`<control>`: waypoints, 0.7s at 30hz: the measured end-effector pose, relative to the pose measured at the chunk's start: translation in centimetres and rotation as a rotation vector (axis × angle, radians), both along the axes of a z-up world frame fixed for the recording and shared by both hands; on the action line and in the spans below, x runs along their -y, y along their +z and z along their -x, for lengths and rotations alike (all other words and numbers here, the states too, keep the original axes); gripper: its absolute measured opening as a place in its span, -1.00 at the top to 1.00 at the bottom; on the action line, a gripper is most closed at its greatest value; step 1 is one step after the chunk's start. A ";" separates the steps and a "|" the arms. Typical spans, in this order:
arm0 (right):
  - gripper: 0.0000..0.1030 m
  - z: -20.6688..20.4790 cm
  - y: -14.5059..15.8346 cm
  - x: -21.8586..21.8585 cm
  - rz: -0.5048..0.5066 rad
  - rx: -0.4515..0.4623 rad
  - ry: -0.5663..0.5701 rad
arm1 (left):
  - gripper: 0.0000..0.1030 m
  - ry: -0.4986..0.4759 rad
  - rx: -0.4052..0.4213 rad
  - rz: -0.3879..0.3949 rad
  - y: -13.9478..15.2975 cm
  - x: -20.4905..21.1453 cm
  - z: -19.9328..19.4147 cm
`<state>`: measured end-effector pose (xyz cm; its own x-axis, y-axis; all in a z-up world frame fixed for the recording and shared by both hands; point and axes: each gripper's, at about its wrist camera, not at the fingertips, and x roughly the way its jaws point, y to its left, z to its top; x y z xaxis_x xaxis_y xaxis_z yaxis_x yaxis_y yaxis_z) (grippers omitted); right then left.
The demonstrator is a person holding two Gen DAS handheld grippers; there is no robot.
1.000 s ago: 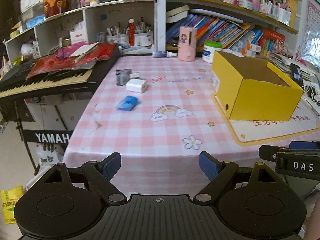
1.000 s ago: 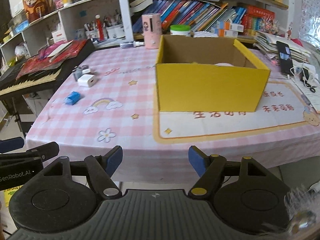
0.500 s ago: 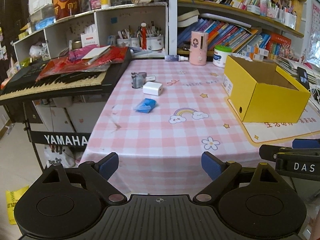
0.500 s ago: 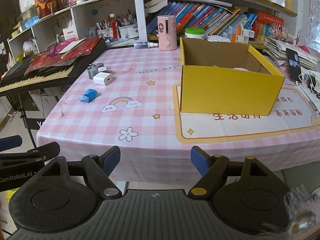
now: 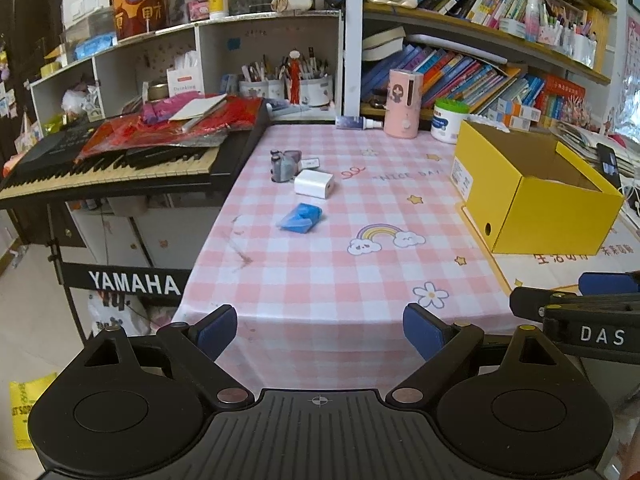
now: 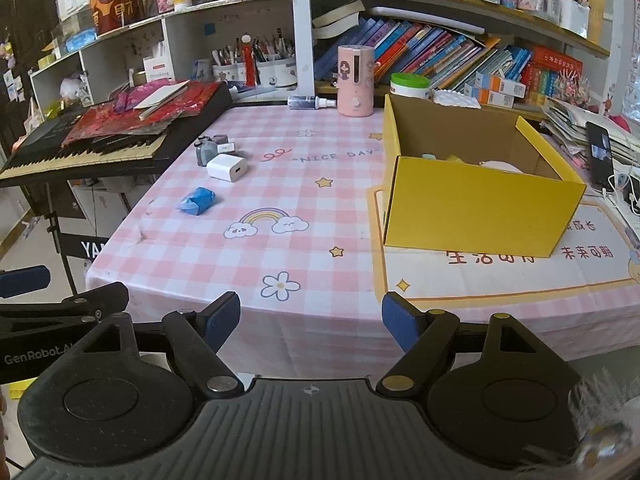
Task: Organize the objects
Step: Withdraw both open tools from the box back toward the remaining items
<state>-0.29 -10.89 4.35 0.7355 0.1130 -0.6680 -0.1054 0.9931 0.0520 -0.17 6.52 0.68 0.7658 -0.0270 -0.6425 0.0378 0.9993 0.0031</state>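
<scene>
Left tool (image 5: 319,330) and right tool (image 6: 311,318) both spread wide, holding nothing, off the counter (image 6: 320,248) edge. Cloth reads "NICE DAY". Keyboard (image 5: 120,168) stand at 9 o'clock: "YAMAHA". Blue packet (image 6: 198,200), white charger (image 6: 226,167), small bottles (image 6: 206,149) at 11 o'clock. Yellow box (image 6: 476,208) at 1 o'clock, items inside unclear.

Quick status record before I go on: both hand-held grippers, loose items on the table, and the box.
left hand-held gripper: open, empty, off the table's near edge
right hand-held gripper: open, empty, off the near edge
blue packet: loose on the pink checked tablecloth
white charger: behind the blue packet
small grey bottles: behind the charger, near the keyboard
yellow box: open-topped, on the mat; some items inside, kind unclear
</scene>
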 end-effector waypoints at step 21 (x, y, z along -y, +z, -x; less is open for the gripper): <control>-0.44 -5.9 -1.4 -0.9 0.007 -0.039 0.075 | -0.78 0.027 -0.062 -0.007 -1.6 0.4 -5.1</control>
